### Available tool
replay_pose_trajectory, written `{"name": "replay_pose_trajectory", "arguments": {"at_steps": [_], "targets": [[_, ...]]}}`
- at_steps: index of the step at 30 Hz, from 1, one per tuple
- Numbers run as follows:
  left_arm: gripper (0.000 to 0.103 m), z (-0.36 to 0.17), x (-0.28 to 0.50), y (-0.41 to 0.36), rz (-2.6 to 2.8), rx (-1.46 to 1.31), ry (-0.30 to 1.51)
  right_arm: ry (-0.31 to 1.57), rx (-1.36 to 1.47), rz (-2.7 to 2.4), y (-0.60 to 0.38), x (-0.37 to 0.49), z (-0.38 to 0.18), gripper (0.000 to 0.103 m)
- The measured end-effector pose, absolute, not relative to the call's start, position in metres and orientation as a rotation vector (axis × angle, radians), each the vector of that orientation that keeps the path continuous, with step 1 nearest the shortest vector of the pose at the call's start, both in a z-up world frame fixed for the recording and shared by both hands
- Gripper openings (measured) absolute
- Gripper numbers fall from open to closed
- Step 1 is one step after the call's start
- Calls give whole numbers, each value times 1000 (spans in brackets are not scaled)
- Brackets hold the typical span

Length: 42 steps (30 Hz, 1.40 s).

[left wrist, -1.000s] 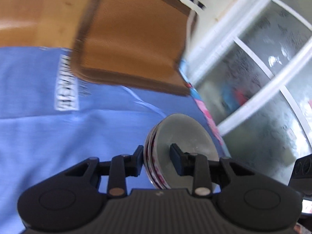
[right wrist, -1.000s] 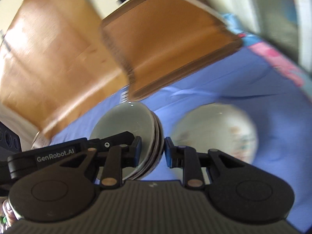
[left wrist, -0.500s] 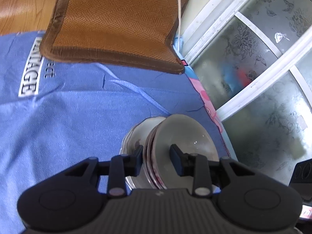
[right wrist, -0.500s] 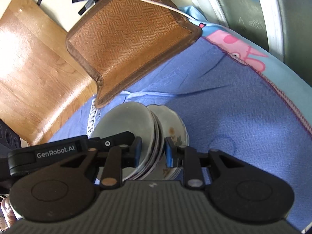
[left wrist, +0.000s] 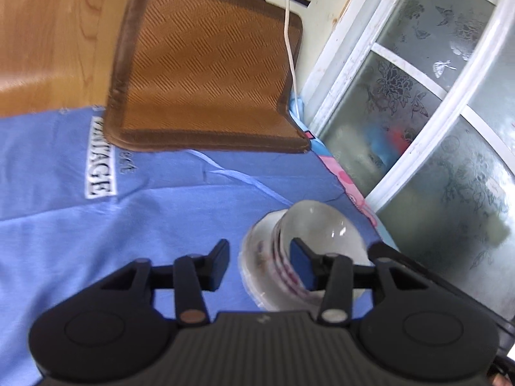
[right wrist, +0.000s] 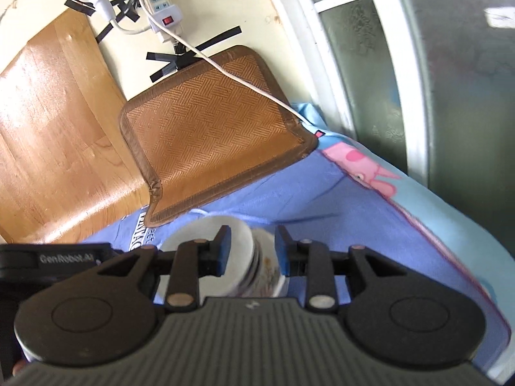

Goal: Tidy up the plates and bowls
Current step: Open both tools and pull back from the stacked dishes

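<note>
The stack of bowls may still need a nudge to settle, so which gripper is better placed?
Probably the right gripper: its open fingers straddle the stack of bowls. The left gripper is open too, stack off-center.

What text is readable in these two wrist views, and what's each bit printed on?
"GenRobot.AI": white print on the left gripper's body, seen in the right wrist view, slightly blurred.
"VINTAGE": white block label on the blue cloth, first letters smeared.
Small script beside that label: too blurred to read.
Power strip buttons: markings too small to read.
</note>
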<state>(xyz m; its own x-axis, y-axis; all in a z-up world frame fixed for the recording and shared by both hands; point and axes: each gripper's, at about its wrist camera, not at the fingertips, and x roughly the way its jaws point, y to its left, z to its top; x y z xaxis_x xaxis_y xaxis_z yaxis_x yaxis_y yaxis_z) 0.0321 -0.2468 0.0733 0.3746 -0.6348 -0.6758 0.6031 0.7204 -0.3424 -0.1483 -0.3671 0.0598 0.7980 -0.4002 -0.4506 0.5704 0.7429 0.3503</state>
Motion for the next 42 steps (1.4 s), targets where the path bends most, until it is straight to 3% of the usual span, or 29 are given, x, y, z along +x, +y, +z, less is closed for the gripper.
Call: {"name": "replay_pose_trajectory", "arguments": {"at_steps": [11,17,20,22,25,27,42], "targets": [[48,67,-29,-191,-773,67,777,391,518,-625,-299,-190,34,35],[56,57,-77,-173,-754,135,729,427,514,-610,-268,-211,21,35],[65,53,-97,-162,-731,148,705,434,509,-604,-254,-222,15,35],[83,54,-111,-156,-709,160,683,430,512,-599,-248,-229,13,36],[98,58,-130,-145,-664,170,630,412,519,-582,-240,-238,13,41],[103,61,-143,-142,-636,184,598,394,515,-567,-233,-245,13,44],[103,73,-186,-130,-547,224,565,303,528,-479,-216,-274,21,47]]}}
